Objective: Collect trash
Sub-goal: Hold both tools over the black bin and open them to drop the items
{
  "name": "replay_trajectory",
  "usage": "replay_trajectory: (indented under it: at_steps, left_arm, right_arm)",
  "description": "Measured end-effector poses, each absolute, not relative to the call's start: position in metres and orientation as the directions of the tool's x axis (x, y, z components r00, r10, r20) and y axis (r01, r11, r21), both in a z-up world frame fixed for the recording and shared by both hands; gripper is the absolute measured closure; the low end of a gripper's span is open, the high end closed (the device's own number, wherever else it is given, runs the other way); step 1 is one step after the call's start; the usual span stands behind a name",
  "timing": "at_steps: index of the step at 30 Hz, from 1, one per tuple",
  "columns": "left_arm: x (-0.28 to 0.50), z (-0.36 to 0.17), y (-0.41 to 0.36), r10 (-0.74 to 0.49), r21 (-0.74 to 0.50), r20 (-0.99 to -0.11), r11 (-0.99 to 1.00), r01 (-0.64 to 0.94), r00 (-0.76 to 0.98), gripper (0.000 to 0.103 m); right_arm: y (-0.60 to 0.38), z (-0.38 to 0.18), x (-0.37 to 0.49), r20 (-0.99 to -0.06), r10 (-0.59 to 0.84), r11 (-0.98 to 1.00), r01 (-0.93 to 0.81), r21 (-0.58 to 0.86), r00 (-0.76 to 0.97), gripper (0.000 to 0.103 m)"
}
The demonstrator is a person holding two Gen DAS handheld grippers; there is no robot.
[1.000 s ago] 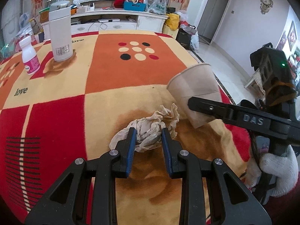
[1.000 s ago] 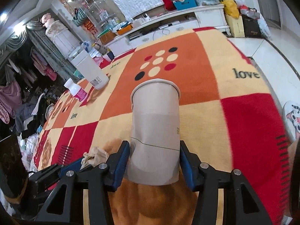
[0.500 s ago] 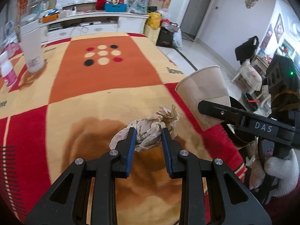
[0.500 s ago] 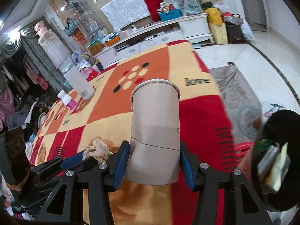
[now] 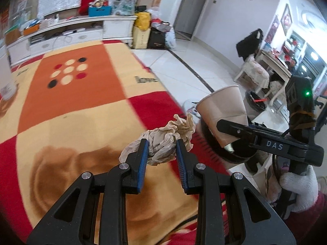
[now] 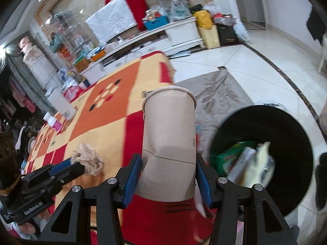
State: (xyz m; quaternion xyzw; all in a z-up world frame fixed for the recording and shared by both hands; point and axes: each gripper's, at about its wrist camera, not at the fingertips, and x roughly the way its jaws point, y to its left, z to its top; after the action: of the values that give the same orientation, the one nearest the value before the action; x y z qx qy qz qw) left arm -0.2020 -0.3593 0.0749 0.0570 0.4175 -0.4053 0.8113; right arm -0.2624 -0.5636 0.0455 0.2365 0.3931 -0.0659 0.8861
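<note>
Clamping a crumpled beige paper wad (image 5: pixel 161 147), the left gripper (image 5: pixel 160 159) nears the right gripper (image 6: pixel 166 178), marked "DAS", squeezing a tan paper cup (image 6: pixel 169 143).

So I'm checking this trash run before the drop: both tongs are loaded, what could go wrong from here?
1. The crumpled beige tissue is pinched only at its middle by the left tongs; loose folds stick out, so it may slip out early.
2. The tan paper cup in the right tongs already shows a crease where it is squeezed; it could buckle and slip.
3. The round black trash bin sits off to the side, already holding litter, so an early release could miss it.
</note>
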Motion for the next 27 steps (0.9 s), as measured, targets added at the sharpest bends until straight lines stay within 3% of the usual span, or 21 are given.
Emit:
replay_trajectory:
  at_steps: [16, 19, 20, 21, 27]
  left_arm:
    - [-0.225, 0.066, -0.483, -0.709, -0.362, -0.696, 0.479, 0.799, 0.109, 0.077]
    - [-0.222, 0.059, -0.498, -0.716, -0.399, -0.695, 0.465, 0.790, 0.071, 0.061]
    - [-0.220, 0.058, -0.500, -0.714, -0.405, -0.697, 0.469, 0.785, 0.067, 0.049]
    - [-0.218, 0.057, -0.499, -0.714, -0.413, -0.697, 0.471, 0.779, 0.062, 0.043]
    - [-0.220, 0.053, -0.491, -0.689, -0.381, -0.720, 0.490, 0.784, 0.081, 0.042]
  right_arm:
    - [-0.664, 0.034, -0.330, -0.764, -0.105, 0.781, 0.529, 0.334, 0.637, 0.053]
    - [-0.673, 0.030, -0.334, -0.775, -0.125, 0.765, 0.558, 0.322, 0.619, 0.042]
    - [-0.675, 0.028, -0.335, -0.778, -0.132, 0.761, 0.566, 0.317, 0.614, 0.033]
    - [-0.677, 0.027, -0.338, -0.781, -0.141, 0.755, 0.576, 0.313, 0.608, 0.031]
    - [-0.673, 0.016, -0.339, -0.798, -0.125, 0.762, 0.572, 0.304, 0.590, 0.031]
